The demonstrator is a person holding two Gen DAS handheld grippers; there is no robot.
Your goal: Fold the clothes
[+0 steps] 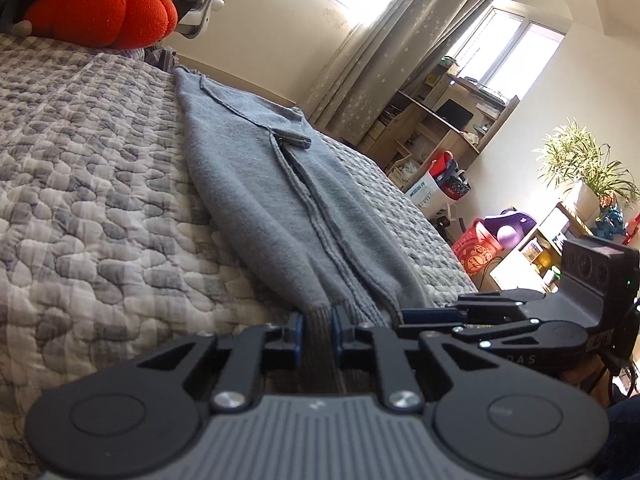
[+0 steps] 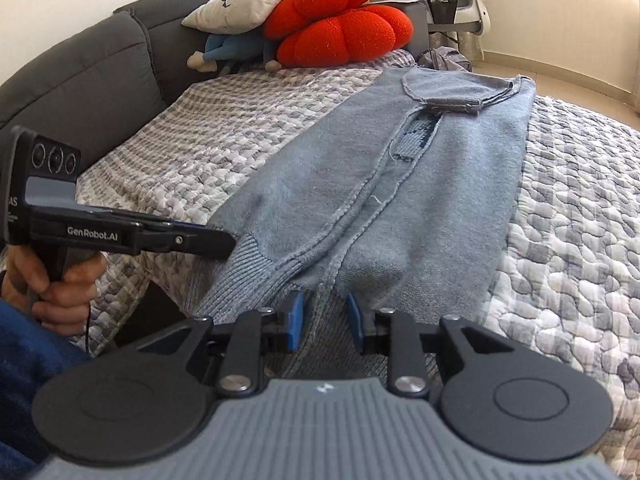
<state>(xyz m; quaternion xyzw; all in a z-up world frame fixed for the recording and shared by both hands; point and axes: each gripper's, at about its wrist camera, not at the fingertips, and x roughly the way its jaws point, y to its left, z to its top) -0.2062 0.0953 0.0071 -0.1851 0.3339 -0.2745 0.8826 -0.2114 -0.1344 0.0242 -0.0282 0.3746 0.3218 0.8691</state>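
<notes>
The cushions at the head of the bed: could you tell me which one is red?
The lobed plush cushion is red; the pillow leaning above it is pale grey.

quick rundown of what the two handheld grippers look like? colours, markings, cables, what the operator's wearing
Both match: the left gripper and right gripper have black linkage arms with silver pivot screws, blue pads on the jaws, a ribbed grey body and round black side discs. From the right wrist view, the left unit shows white "GenRobot.AI" lettering, a three-lens camera block and a thin black cable below the hand. Operator wears dark blue clothing.
</notes>
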